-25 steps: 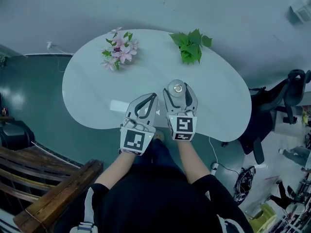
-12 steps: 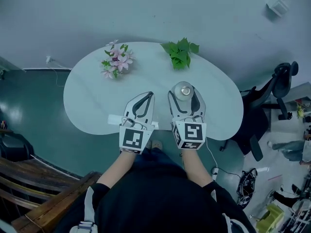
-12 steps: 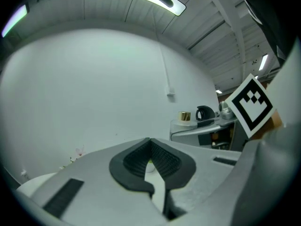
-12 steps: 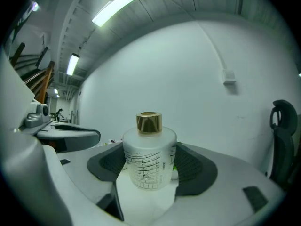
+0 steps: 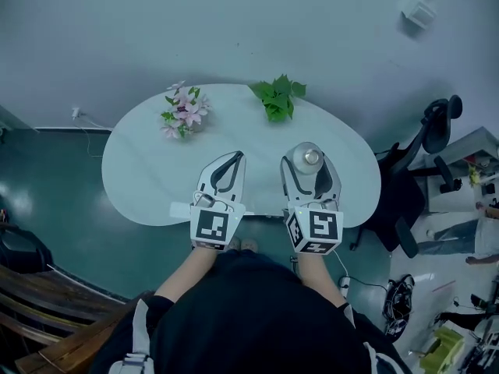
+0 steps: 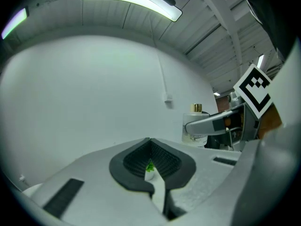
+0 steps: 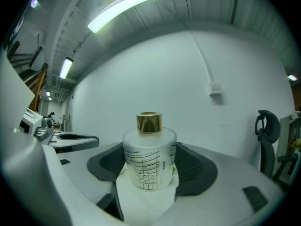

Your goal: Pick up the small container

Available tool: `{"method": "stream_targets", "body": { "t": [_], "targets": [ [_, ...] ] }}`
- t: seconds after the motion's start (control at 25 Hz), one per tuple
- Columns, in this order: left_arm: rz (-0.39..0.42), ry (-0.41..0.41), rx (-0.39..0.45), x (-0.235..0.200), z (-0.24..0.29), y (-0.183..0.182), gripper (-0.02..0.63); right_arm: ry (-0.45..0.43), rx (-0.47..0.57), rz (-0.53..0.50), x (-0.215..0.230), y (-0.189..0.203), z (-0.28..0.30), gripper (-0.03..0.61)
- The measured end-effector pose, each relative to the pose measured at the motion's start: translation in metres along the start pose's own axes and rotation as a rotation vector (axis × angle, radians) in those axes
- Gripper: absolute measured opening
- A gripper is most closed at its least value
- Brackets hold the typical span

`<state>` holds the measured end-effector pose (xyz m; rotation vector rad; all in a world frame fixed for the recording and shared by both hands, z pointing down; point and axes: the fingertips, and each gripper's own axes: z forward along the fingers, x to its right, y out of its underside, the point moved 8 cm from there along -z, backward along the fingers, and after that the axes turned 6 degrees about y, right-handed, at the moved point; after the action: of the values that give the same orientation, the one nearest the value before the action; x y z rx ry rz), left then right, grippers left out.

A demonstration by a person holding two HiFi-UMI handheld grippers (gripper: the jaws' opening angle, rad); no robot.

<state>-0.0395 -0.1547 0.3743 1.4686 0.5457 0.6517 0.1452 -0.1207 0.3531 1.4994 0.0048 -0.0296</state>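
Observation:
The small container [image 5: 306, 158] is a frosted round bottle with printed markings and a gold cap. It stands upright between the jaws of my right gripper [image 5: 310, 171], which is shut on its body [image 7: 149, 159], over the near right part of the white table [image 5: 140, 170]. My left gripper [image 5: 231, 159] hovers beside it to the left, shut with nothing in it. In the left gripper view the bottle [image 6: 196, 124] shows at the right, and a bit of green plant shows through the hollow between the jaws.
Pink flowers [image 5: 183, 107] lie at the table's far left and a green leafy sprig [image 5: 274, 98] at the far middle. A flat white piece [image 5: 181, 209] sits at the near edge. A black office chair [image 5: 425, 150] stands right of the table.
My right gripper has carried the bottle to the right. The table looks smaller and farther below than a second ago. The left gripper has stayed shut and hardly moved.

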Motion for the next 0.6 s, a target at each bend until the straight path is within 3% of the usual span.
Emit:
{"method": "stream_targets", "body": {
  "t": [0.6],
  "targets": [
    [0.02, 0.011, 0.017, 0.011, -0.003, -0.012, 0.009, 0.107, 0.018, -0.029, 0.025, 0.0, -0.018, 0.328]
  ]
}}
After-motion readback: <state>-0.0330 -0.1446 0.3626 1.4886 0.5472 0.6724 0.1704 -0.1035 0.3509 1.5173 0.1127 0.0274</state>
